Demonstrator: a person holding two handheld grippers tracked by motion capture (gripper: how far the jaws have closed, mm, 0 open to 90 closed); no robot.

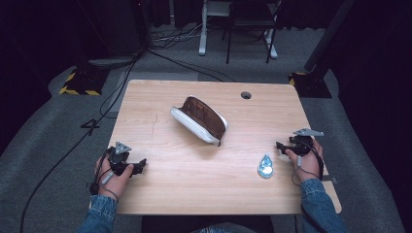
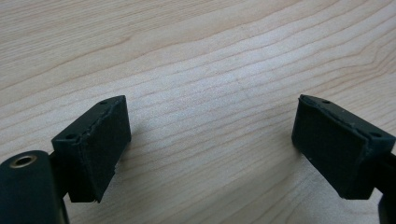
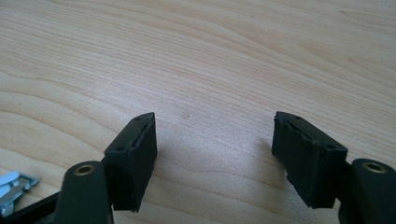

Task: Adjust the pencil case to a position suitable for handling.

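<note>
Pouch (image 1: 200, 119), white outside and brown inside, lies near the middle of the surface (image 1: 160, 189), turned at a slant, and its mouth is open toward the top, so I can see into the lining from the high view. I think it is placed like this so that something can be dropped in without first opening it. The small pale blue packet (image 1: 265, 166) lies flat toward the right side, well apart from the pouch and near my right claw (image 1: 282, 145); it seems the nearest thing for this hand to take, and a corner of it appears at the lower left edge of the right gripper view (image 3: 11, 186). My right claw rests low above the surface with its jaws wide apart and nothing between them, only bare wood grain. My left claw (image 1: 141, 165) is on the left side, far from both things, also with jaws apart and empty; in the left gripper view I see only wood between the two black pads (image 2: 93, 144). Both hands are kept to the sides, I judge, to leave the middle free for the work. The pouch will probably need the left claw to hold its rim steady, because soft fabric can fold shut
</note>
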